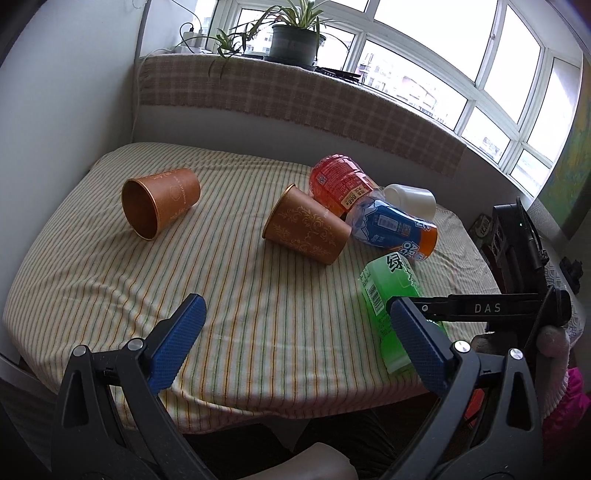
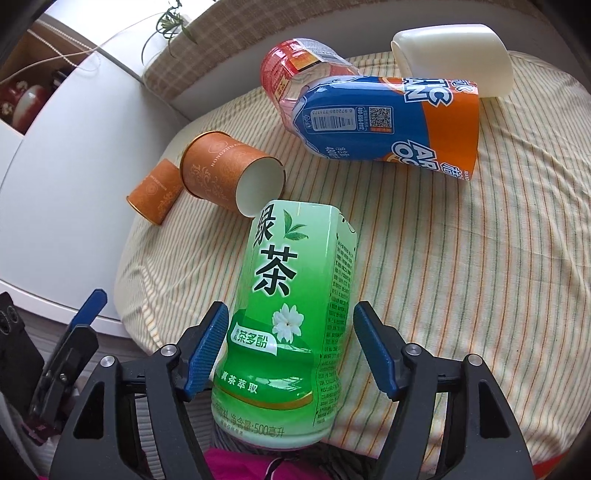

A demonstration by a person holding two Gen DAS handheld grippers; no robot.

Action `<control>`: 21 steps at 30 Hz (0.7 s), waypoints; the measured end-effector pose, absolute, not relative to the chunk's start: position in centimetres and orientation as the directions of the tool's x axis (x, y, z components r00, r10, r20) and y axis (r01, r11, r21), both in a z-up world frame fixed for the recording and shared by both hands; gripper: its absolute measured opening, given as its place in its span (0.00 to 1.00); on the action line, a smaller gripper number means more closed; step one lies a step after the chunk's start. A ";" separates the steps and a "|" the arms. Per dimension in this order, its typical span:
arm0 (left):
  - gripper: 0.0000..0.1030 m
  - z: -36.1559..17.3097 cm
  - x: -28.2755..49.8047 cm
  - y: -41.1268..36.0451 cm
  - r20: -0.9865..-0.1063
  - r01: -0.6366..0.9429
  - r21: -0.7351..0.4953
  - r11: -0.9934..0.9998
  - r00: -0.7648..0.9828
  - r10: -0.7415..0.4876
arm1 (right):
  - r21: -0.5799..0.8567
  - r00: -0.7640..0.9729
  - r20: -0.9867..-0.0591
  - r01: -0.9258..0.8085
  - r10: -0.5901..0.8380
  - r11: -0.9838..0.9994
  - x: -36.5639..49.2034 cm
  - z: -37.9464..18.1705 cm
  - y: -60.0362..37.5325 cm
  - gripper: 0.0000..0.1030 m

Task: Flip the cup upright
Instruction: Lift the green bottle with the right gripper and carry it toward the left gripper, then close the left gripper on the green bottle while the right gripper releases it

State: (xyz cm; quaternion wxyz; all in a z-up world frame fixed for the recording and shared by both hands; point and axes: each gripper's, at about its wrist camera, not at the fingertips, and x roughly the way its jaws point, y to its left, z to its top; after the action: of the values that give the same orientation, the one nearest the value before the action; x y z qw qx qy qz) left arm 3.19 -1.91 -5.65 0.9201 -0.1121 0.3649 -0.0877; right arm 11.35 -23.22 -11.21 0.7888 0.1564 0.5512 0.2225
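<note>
Right gripper (image 2: 290, 349) straddles the lying green cup (image 2: 291, 317), jaws wide, possibly touching on one side; left gripper (image 1: 295, 343) hovers wide over the striped tablecloth (image 1: 258, 295)

On the table (image 1: 110, 295) six containers lie on their sides. In the left wrist view, one cup (image 1: 159, 207) lies far left, well apart from the rest. A second cup (image 1: 306, 230) lies mid-table, its base end toward the bottles. Behind it and to its right lies one bottle (image 1: 338, 182); a second bottle (image 1: 393, 230) lies just in front of that one, seemingly touching it. A tumbler (image 1: 410, 199) lies behind the second bottle, at the table's far right. A third bottle (image 1: 384, 295) lies nearest, at the front right edge, between the right gripper's (image 2: 291, 347) fingers. A windowsill behind the table bears a plant (image 1: 295, 33).
</note>
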 end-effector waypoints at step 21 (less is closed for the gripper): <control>0.81 -9.1 12.1 -6.7 -0.683 0.152 -0.621 0.769 0.377 -0.626 | 0.581 0.554 -0.721 0.158 0.415 0.798 0.5 -11.9 -39.6 0.69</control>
State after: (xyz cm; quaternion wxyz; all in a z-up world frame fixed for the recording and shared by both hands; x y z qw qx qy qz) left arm 12.13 -6.67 -9.12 0.7956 -0.2359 0.5017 -0.2444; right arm 0.48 -39.57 -11.94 0.8261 0.3078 0.4655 0.0778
